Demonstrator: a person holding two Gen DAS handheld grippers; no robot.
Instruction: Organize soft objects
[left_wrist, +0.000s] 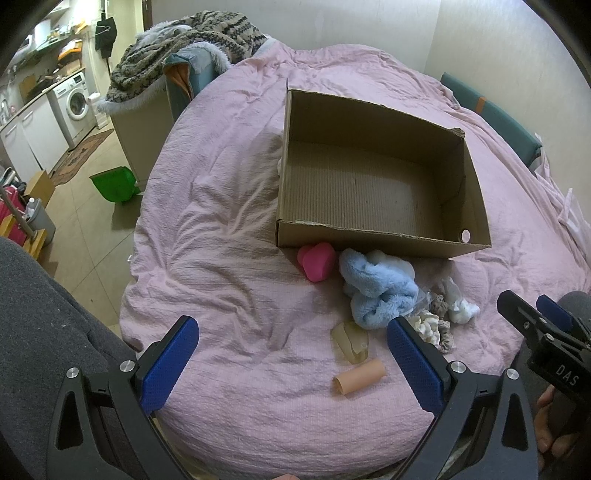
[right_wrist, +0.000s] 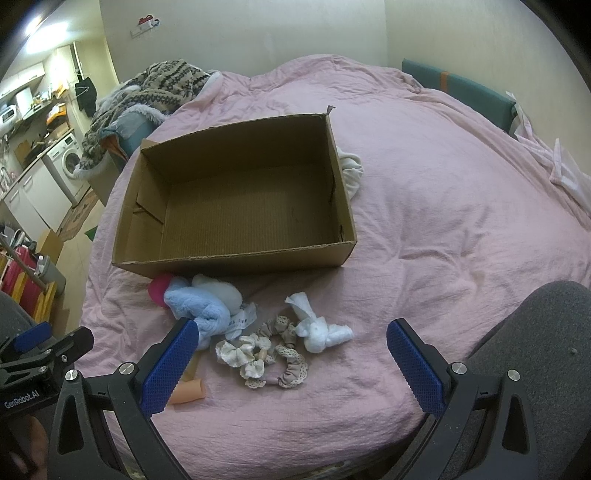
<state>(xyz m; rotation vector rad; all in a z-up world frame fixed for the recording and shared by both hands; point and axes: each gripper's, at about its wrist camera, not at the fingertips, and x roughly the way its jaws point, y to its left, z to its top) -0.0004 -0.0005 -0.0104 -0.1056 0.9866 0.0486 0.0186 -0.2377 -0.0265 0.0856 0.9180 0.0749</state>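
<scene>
Bed (left_wrist: 229, 229) carries an empty cardboard box (left_wrist: 369, 184); the soft objects — blue plush (left_wrist: 380, 291), scrunchies (right_wrist: 258, 354) — lie just before its near wall, ahead of both released tools, nearer the right tool (right_wrist: 291, 365); left tool (left_wrist: 291, 362) alongside.

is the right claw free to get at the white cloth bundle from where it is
Probably yes: the right claw is open, and the white cloth bundle lies uncovered on the pink bedspread, with nothing between them.
</scene>
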